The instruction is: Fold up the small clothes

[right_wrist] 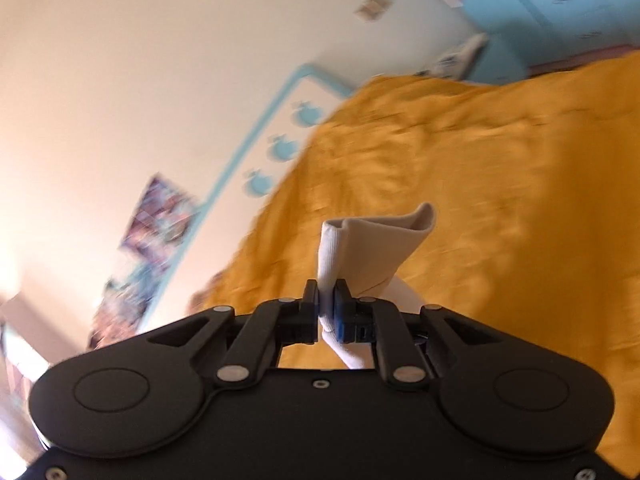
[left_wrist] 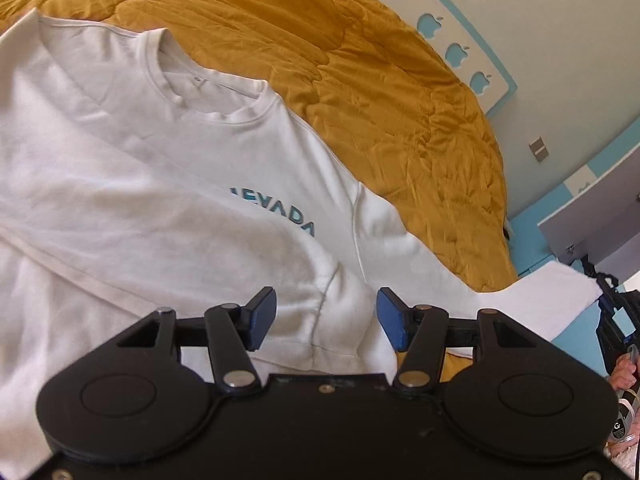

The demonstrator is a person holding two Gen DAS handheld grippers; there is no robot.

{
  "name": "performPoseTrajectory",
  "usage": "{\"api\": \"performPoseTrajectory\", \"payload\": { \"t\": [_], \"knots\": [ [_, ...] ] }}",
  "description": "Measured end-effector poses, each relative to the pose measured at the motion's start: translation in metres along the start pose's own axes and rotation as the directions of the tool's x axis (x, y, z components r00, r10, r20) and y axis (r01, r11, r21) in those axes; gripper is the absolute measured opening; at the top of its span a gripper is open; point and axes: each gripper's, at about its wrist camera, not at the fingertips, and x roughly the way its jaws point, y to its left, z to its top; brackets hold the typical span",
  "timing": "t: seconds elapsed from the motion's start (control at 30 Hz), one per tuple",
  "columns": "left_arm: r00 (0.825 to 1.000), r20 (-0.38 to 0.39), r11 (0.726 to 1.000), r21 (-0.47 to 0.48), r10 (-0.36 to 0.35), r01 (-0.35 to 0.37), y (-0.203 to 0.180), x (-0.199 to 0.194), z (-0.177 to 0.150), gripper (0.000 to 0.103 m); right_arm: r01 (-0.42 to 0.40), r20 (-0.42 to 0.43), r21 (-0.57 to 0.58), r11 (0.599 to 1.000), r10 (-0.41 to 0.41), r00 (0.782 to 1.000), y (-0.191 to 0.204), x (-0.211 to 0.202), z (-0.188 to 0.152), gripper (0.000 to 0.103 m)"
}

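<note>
White cotton sweatshirt [left_wrist: 168,184] w/ teal letters lies on rumpled mustard quilt [left_wrist: 360,80]. Ribbed cuff [right_wrist: 376,248] sticks up, pinched in right gripper [right_wrist: 327,304]. Left gripper [left_wrist: 326,316] hovers over the shirt, jaws spread, nothing between.

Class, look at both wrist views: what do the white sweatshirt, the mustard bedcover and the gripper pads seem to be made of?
White sweatshirt: soft matte cotton-like knit, probably; it has a ribbed collar and cuff and gentle folds.
Mustard bedcover: quilted woven fabric with a slight sheen, likely padded; it shows stitched puffs and fine creases.
Gripper pads: blue, matte, rubbery or plastic; unclear which.
</note>
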Motion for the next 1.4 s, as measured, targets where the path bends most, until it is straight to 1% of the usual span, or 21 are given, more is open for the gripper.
{"api": "performPoseTrajectory", "payload": {
  "t": [0.1,0.17,0.27,0.33,0.4,0.47,0.5,0.53,0.6,0.63,0.67,0.7,0.77,0.83,0.97,1.03,1.1,1.17,1.23,1.3,1.4],
  "knots": [
    [0.999,0.046,0.998,-0.057,0.005,-0.003,0.022,-0.03,0.004,0.058,-0.132,-0.078,-0.061,0.989,0.127,0.989,0.065,0.024,-0.032,0.009],
    [0.997,0.08,0.996,-0.086,0.011,-0.004,0.037,-0.05,0.008,0.058,-0.221,-0.155,-0.086,0.972,0.206,0.966,0.108,0.042,-0.064,0.009],
    [0.993,0.12,0.992,-0.127,0.024,-0.008,0.061,-0.079,0.014,0.058,-0.337,-0.281,-0.092,0.937,0.3,0.912,0.168,0.069,-0.127,0.009],
    [0.988,0.146,0.986,-0.166,0.044,-0.02,0.082,-0.099,0.018,0.058,-0.389,-0.369,-0.065,0.919,0.34,0.865,0.199,0.086,-0.175,0.009],
    [0.983,0.17,0.978,-0.206,0.07,-0.034,0.102,-0.117,0.02,0.058,-0.415,-0.451,-0.047,0.909,0.351,0.821,0.223,0.101,-0.227,0.009],
    [0.977,0.189,0.97,-0.237,0.098,-0.052,0.119,-0.131,0.022,0.058,-0.416,-0.53,-0.052,0.908,0.328,0.782,0.24,0.117,-0.282,0.014],
    [0.973,0.199,0.966,-0.252,0.114,-0.062,0.129,-0.139,0.023,0.058,-0.42,-0.581,-0.052,0.906,0.314,0.751,0.245,0.124,-0.31,0.022],
    [0.97,0.205,0.961,-0.267,0.131,-0.073,0.137,-0.145,0.023,0.058,-0.411,-0.637,-0.057,0.91,0.283,0.717,0.248,0.13,-0.335,0.035],
    [0.966,0.21,0.95,-0.3,0.152,-0.085,0.152,-0.153,0.024,0.058,-0.339,-0.714,-0.071,0.938,0.189,0.674,0.247,0.131,-0.37,0.037],
    [0.963,0.217,0.946,-0.312,0.159,-0.086,0.158,-0.157,0.024,0.058,-0.33,-0.726,-0.052,0.943,0.191,0.66,0.241,0.126,-0.375,0.037],
    [0.96,0.223,0.943,-0.32,0.167,-0.089,0.164,-0.159,0.023,0.058,-0.328,-0.723,-0.036,0.944,0.202,0.661,0.234,0.118,-0.373,0.037],
    [0.958,0.227,0.942,-0.324,0.172,-0.092,0.168,-0.159,0.024,0.058,-0.314,-0.712,-0.034,0.949,0.198,0.673,0.226,0.11,-0.366,0.037],
    [0.955,0.234,0.939,-0.329,0.18,-0.097,0.177,-0.153,0.027,0.058,-0.266,-0.684,-0.037,0.963,0.17,0.709,0.206,0.095,-0.347,0.042],
    [0.952,0.243,0.93,-0.355,0.186,-0.091,0.185,-0.145,0.029,0.058,-0.186,-0.648,-0.05,0.981,0.11,0.754,0.176,0.082,-0.319,0.044],
    [0.953,0.264,0.888,-0.459,0.15,-0.013,0.196,-0.126,0.032,0.058,-0.037,-0.57,-0.013,0.999,0.023,0.821,0.117,0.064,-0.269,0.044],
    [0.957,0.262,0.854,-0.52,0.122,0.033,0.2,-0.117,0.029,0.058,0.012,-0.54,0.032,0.999,0.007,0.842,0.094,0.058,-0.25,0.044],
    [0.961,0.252,0.826,-0.561,0.114,0.049,0.201,-0.109,0.025,0.058,0.049,-0.519,0.057,0.997,-0.013,0.855,0.079,0.052,-0.238,0.044],
    [0.962,0.24,0.812,-0.582,0.13,0.036,0.203,-0.103,0.023,0.058,0.059,-0.507,0.059,0.996,-0.021,0.861,0.073,0.049,-0.234,0.044],
    [0.96,0.247,0.805,-0.592,0.135,0.039,0.203,-0.101,0.023,0.058,0.051,-0.51,0.058,0.997,-0.015,0.86,0.073,0.048,-0.235,0.044],
    [0.958,0.251,0.776,-0.629,0.141,0.051,0.202,-0.104,0.024,0.057,0.045,-0.521,0.05,0.998,-0.013,0.854,0.074,0.049,-0.24,0.044],
    [0.938,0.31,0.768,-0.635,0.157,0.081,0.195,-0.119,0.027,0.057,0.03,-0.532,0.048,0.998,0.0,0.847,0.077,0.049,-0.247,0.045]
  ]
}}
